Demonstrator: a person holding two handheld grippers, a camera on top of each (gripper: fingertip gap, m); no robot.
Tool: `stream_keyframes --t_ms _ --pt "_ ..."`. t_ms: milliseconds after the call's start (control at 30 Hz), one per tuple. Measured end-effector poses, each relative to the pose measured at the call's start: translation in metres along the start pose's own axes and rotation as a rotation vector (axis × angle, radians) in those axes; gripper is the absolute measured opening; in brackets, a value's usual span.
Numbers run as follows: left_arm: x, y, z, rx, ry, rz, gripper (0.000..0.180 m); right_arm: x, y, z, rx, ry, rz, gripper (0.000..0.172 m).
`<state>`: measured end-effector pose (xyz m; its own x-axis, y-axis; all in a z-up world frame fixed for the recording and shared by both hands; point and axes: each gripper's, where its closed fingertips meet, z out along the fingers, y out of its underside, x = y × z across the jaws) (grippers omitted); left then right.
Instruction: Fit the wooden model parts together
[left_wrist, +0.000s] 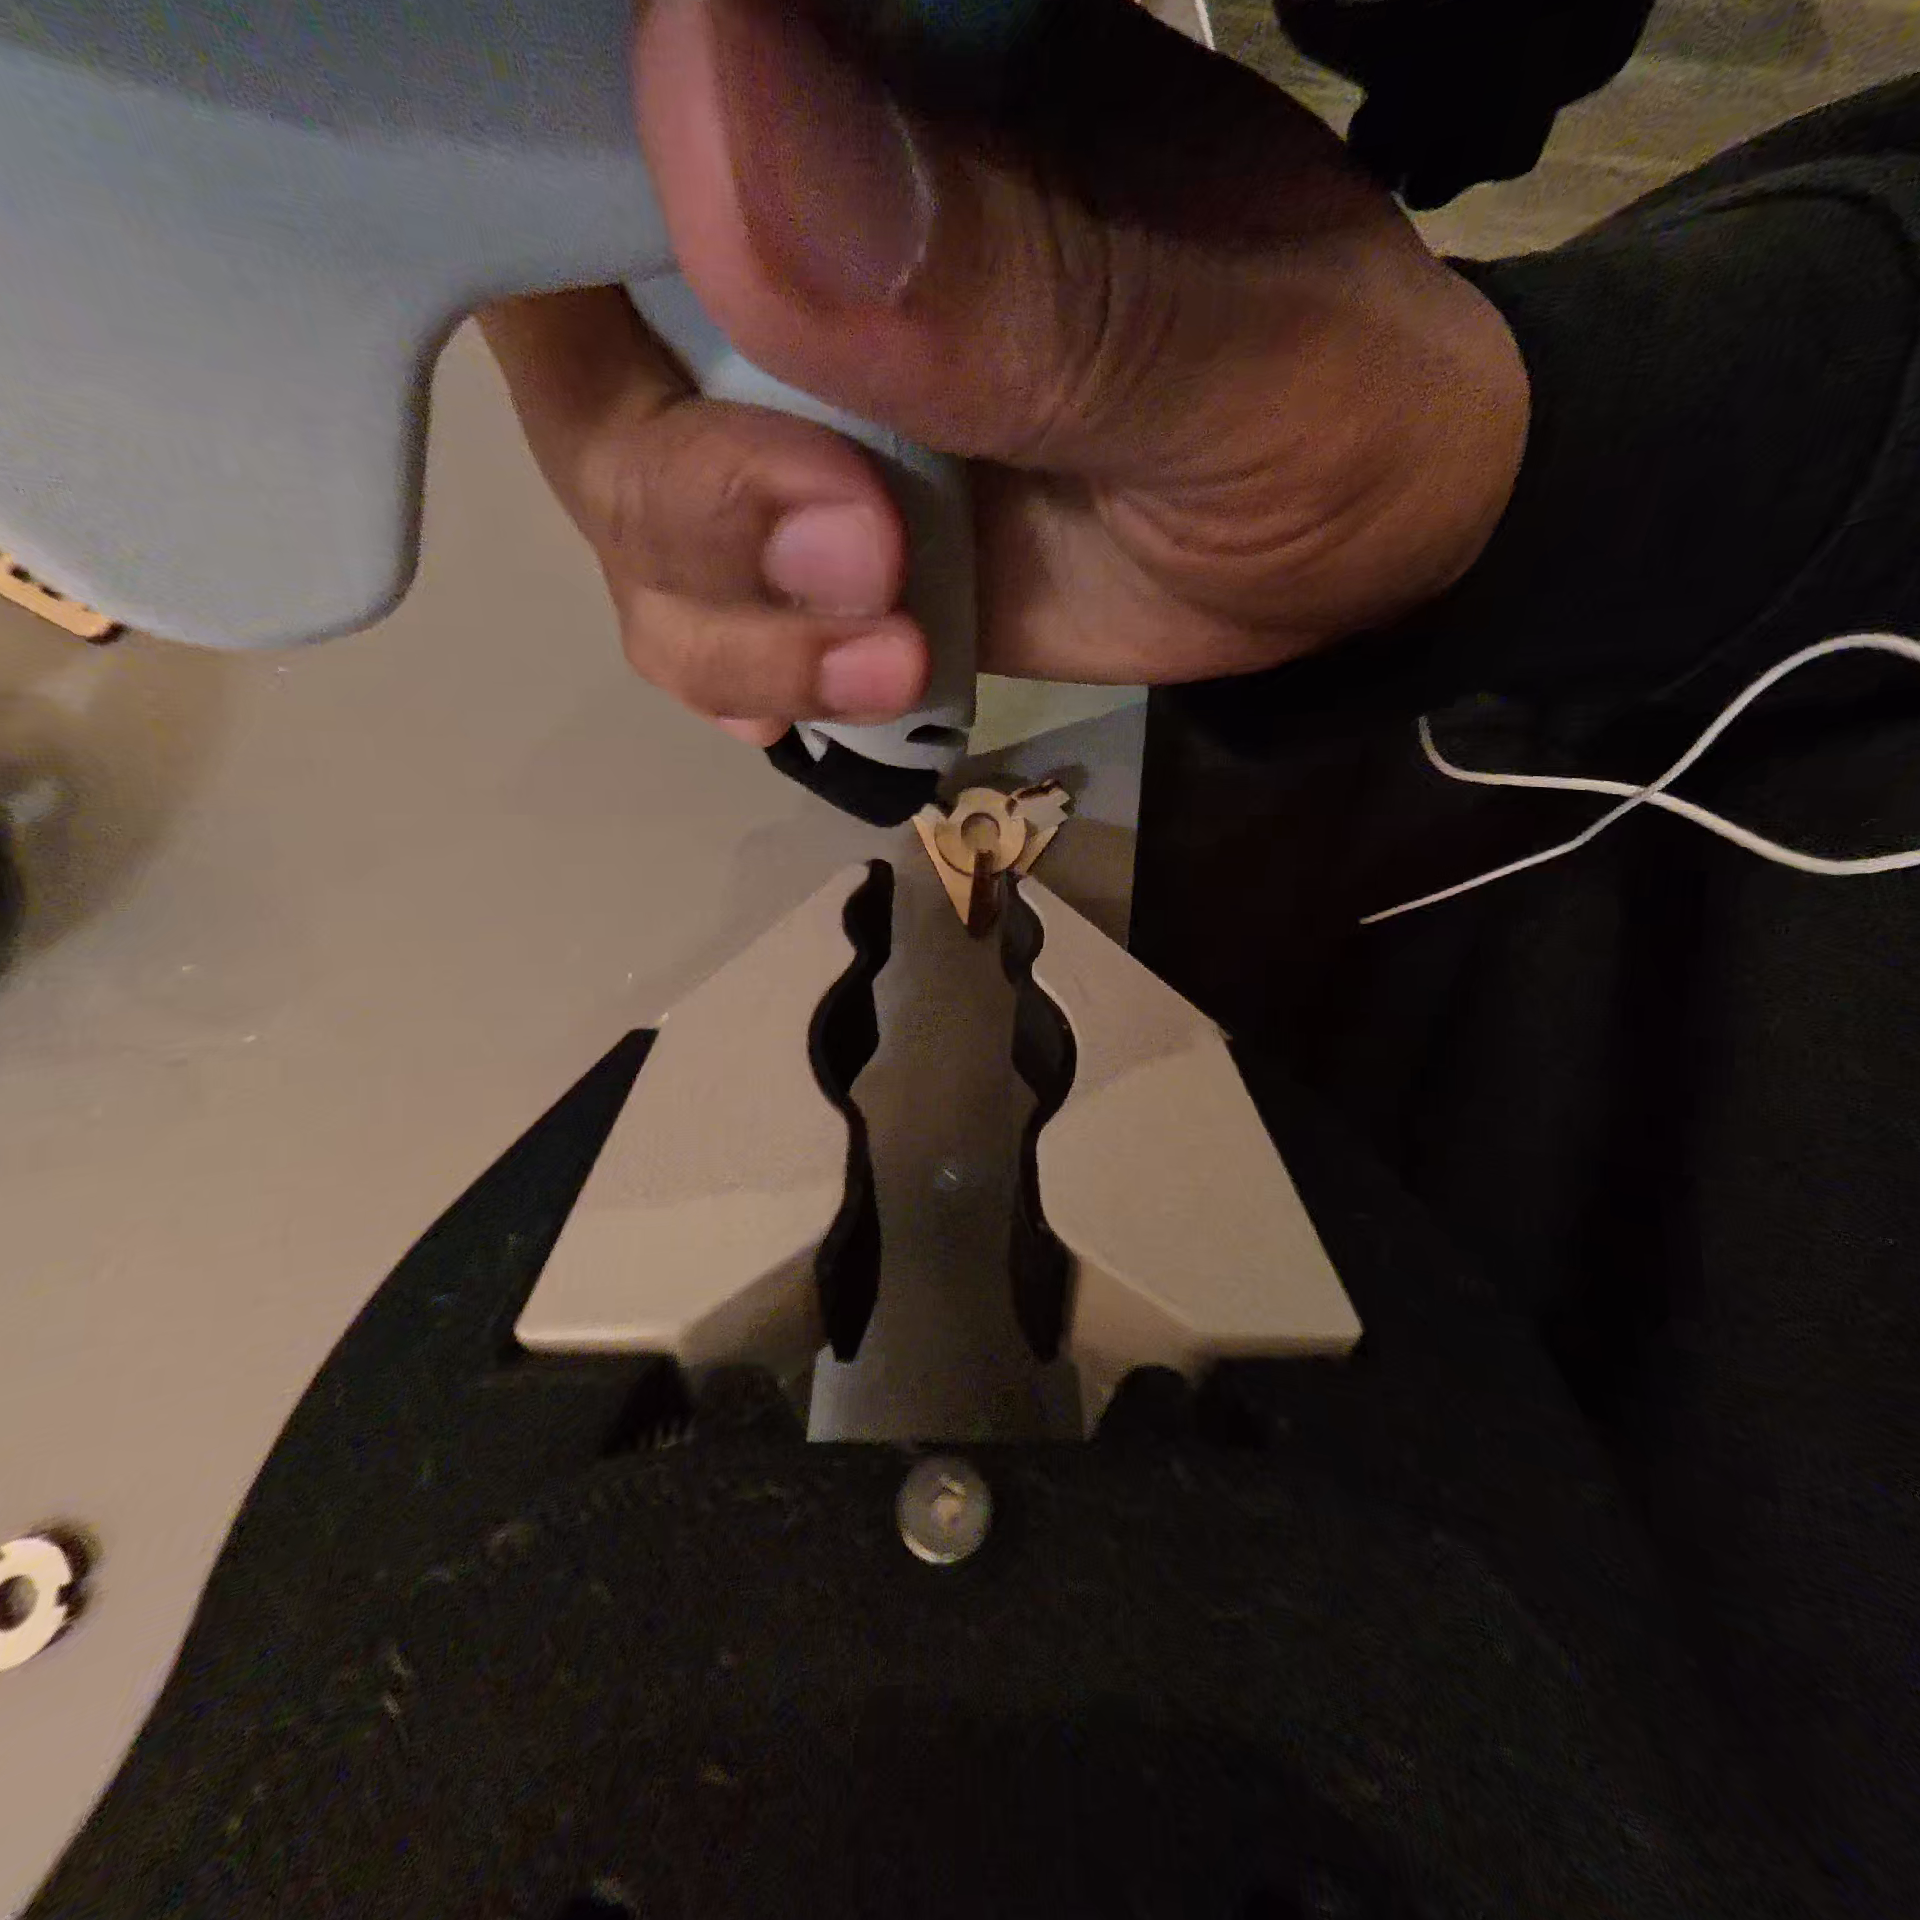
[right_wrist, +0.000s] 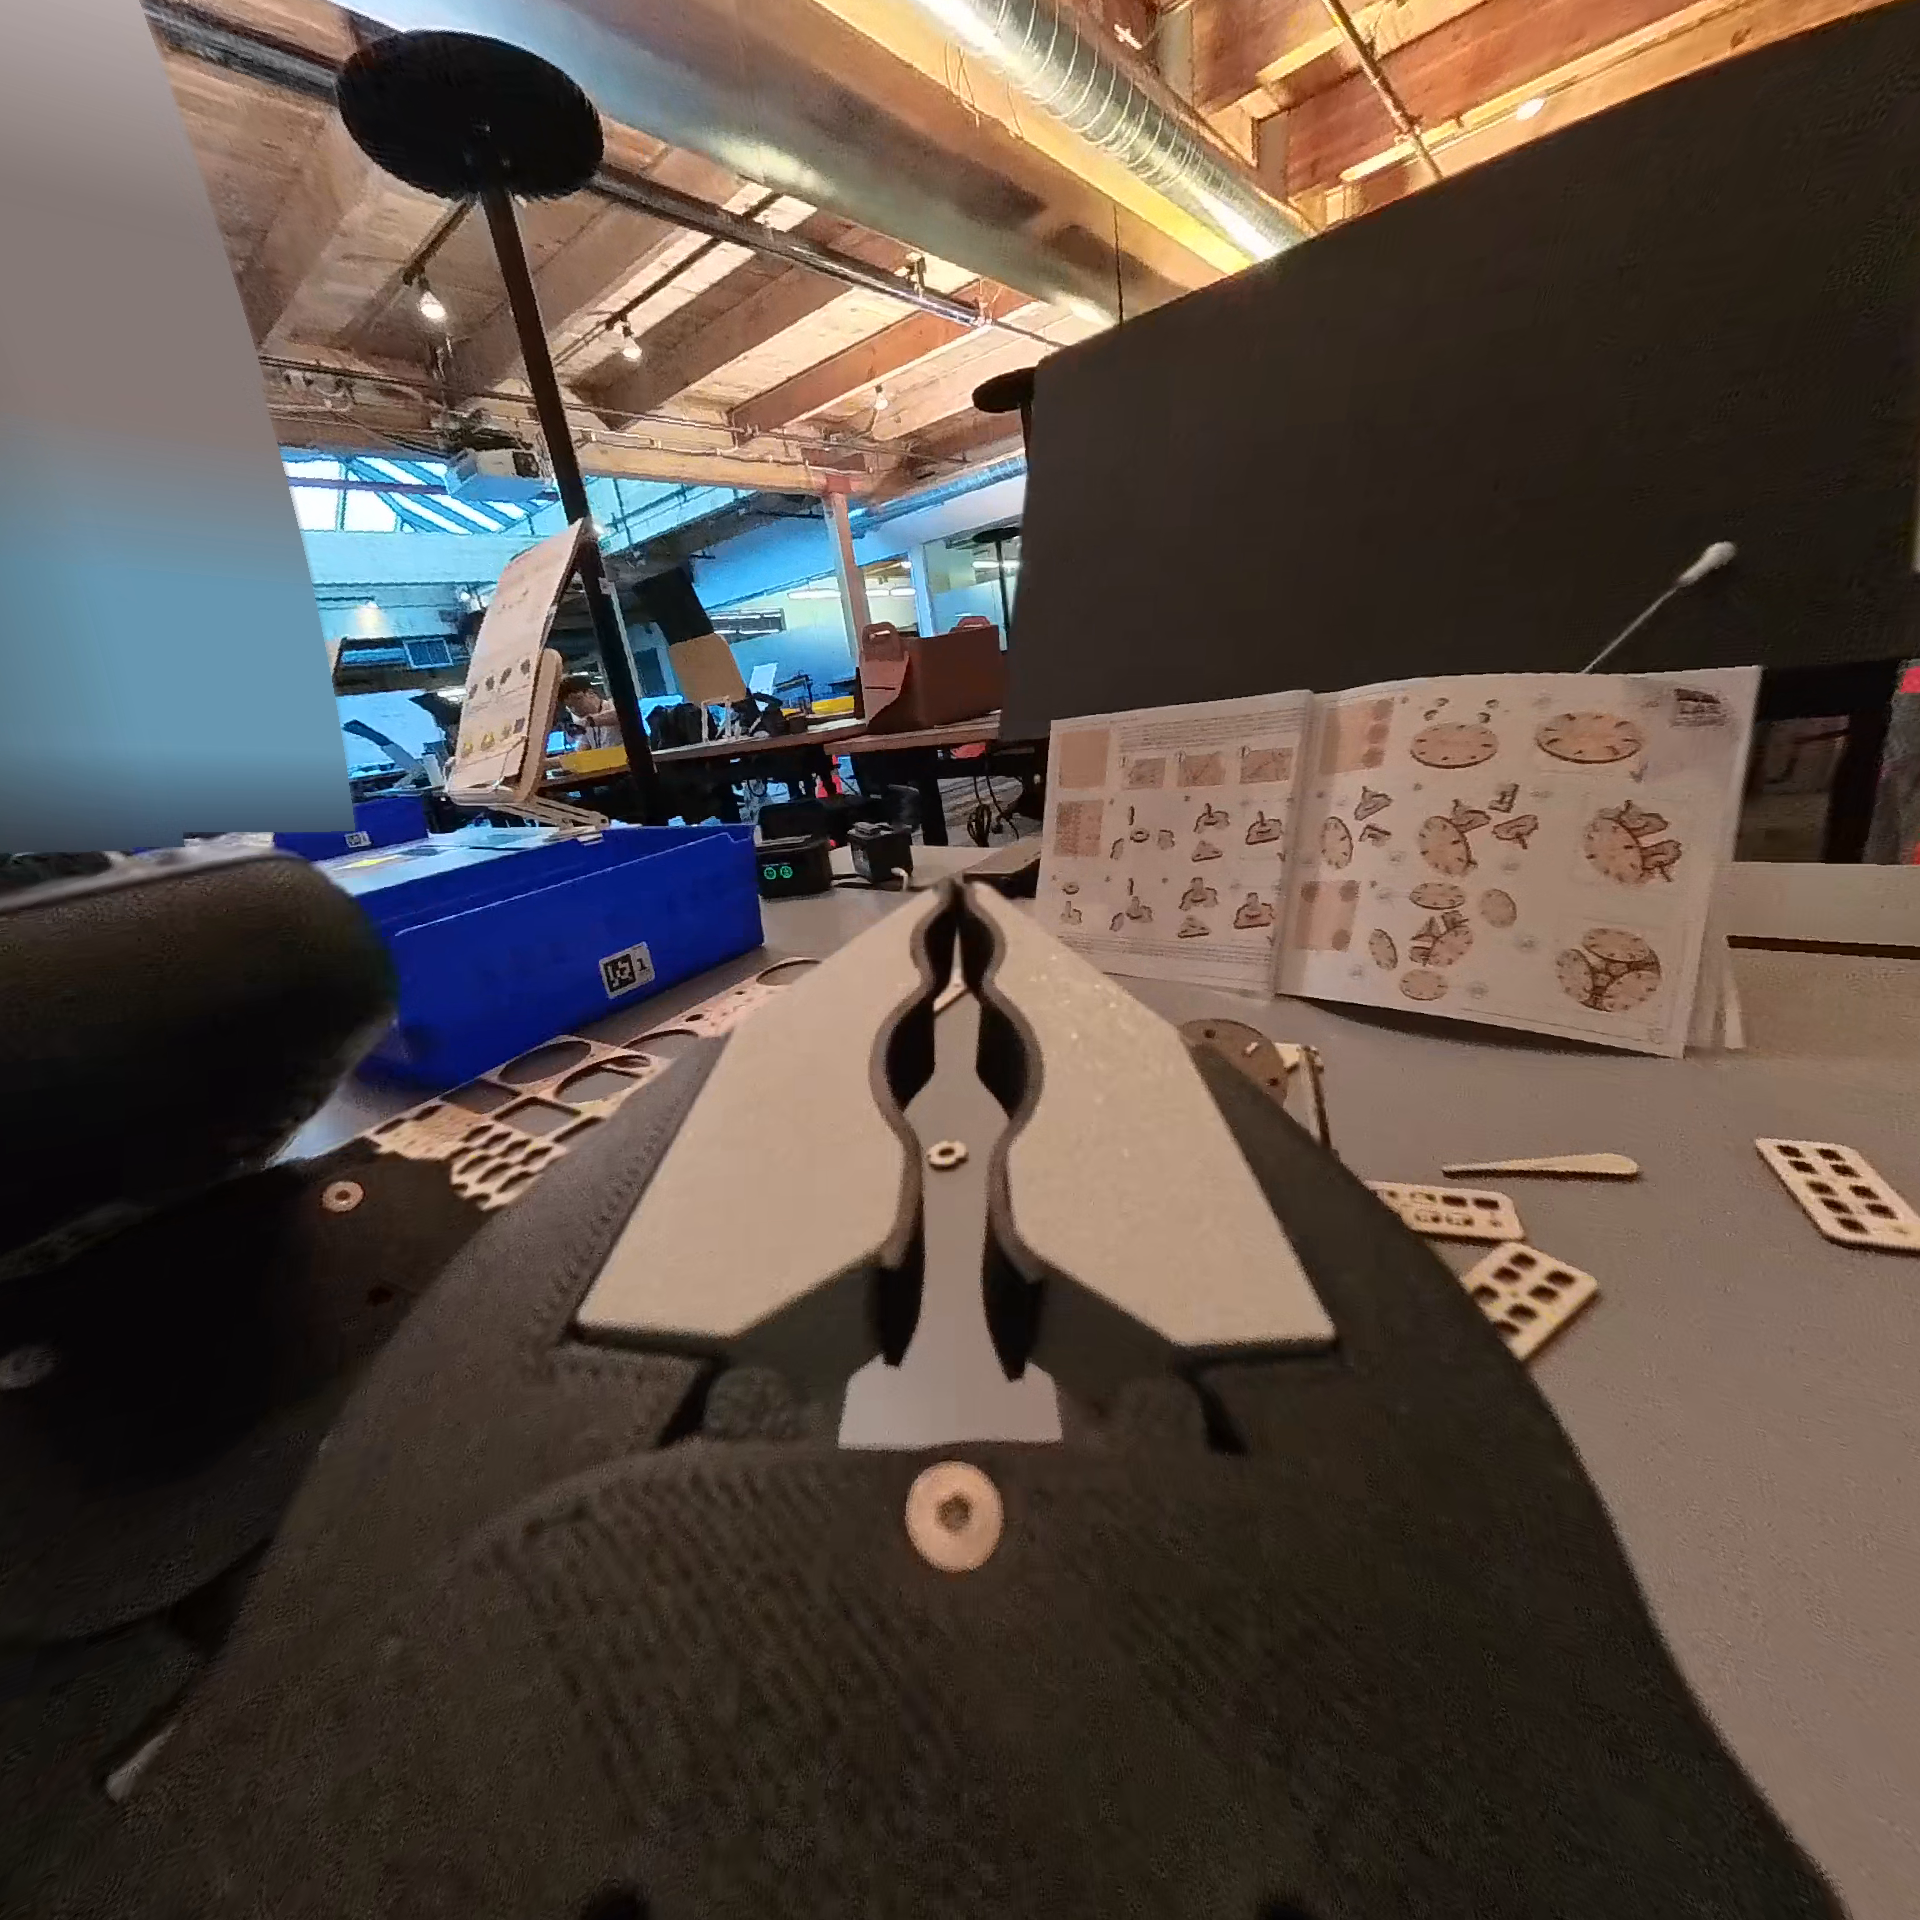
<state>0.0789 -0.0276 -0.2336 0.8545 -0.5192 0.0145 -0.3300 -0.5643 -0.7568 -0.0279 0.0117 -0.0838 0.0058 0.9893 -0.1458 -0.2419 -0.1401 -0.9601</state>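
Observation:
In the left wrist view my left gripper (left_wrist: 951, 883) is open over the grey table (left_wrist: 312, 987), near its edge. A small triangular wooden piece (left_wrist: 987, 836) with a round hub and a dark pin lies at the fingertips. Its point reaches between the fingers, close to the right finger (left_wrist: 1023, 935), and a gap shows between it and the left finger (left_wrist: 868, 935). A hand (left_wrist: 1091, 416) holds the other gripper's pale blue-grey body (left_wrist: 208, 312) just above. In the right wrist view my right gripper (right_wrist: 956, 904) is shut, raised over the table, with nothing seen between its tips.
A blue bin (right_wrist: 561, 935) and cut-out wooden sheets (right_wrist: 540, 1101) lie to the left. An open instruction booklet (right_wrist: 1382, 852) stands against a black panel (right_wrist: 1455, 468). Small perforated wooden pieces (right_wrist: 1839, 1195) and a wooden stick (right_wrist: 1548, 1167) lie to the right. A white cord (left_wrist: 1662, 800) crosses dark clothing. The gap from one gripper's tips to the other's is roughly 20 cm.

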Motion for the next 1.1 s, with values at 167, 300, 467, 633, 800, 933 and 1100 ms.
stream_keyframes --t_ms 167,300,467,633,800,933,1100 --pt "-0.005 0.001 0.000 -0.003 0.023 -0.072 0.003 0.008 0.005 0.003 -0.012 0.023 0.037 0.000" --pt "-0.009 0.005 0.004 -0.034 0.042 -0.135 0.002 0.015 0.005 0.001 -0.006 0.049 0.024 0.001" --pt "-0.010 0.003 0.002 -0.014 0.119 -0.225 0.007 0.020 0.004 0.001 -0.003 0.071 0.016 0.001" --pt "-0.009 0.000 0.000 0.010 0.157 -0.259 0.000 0.016 -0.021 0.003 0.068 0.068 -0.002 0.000" --pt "-0.008 0.002 0.001 -0.007 0.141 -0.226 0.000 0.011 0.007 0.009 -0.004 0.056 -0.050 0.003" --pt "-0.007 0.001 0.001 -0.009 0.140 -0.219 0.000 0.012 -0.020 0.012 0.058 0.056 -0.053 0.005" --pt "-0.007 0.001 0.002 -0.011 0.115 -0.191 0.000 0.006 0.025 0.016 -0.084 0.021 -0.055 0.005"
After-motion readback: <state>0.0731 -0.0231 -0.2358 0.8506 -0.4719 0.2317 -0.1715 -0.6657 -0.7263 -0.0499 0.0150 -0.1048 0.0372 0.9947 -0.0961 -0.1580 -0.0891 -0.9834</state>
